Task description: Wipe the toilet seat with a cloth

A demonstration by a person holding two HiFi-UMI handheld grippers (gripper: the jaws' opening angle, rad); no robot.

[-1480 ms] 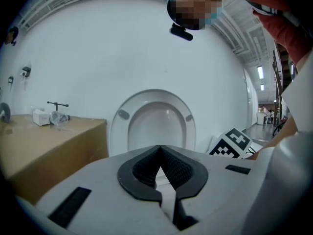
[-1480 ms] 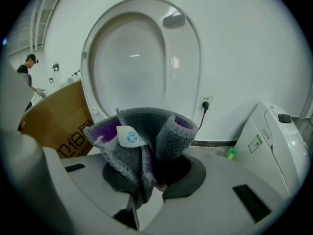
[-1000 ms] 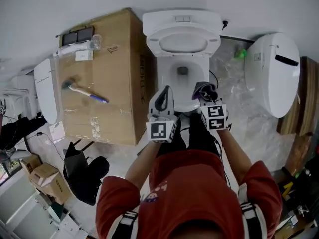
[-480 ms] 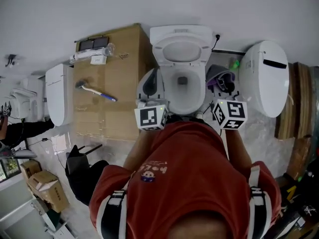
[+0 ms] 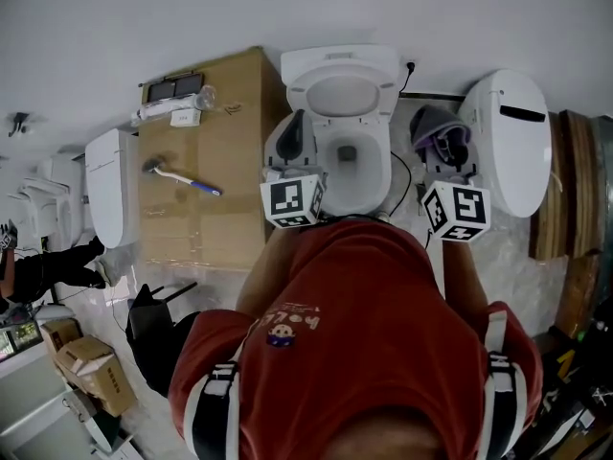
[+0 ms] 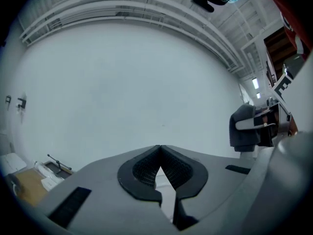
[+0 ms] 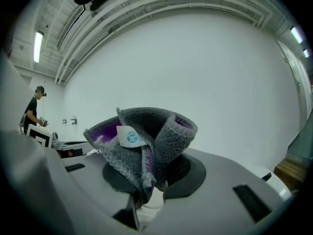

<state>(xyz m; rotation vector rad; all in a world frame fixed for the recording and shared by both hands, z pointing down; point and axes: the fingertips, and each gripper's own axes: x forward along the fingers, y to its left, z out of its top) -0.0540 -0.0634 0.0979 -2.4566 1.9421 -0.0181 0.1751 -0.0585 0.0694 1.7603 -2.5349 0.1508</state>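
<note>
cloth [image 7: 146, 141], bunched and clamped in the right tool [image 7: 152, 177], has risen with it off the toilet [image 5: 381, 178], level beside the empty left tool [image 6: 160, 153] with jaws pressed together, so wiping looks paused or finished.

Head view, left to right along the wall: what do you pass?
left white fixture → cardboard box → open toilet → grey-purple cloth → right white fixture → wooden boards
</note>
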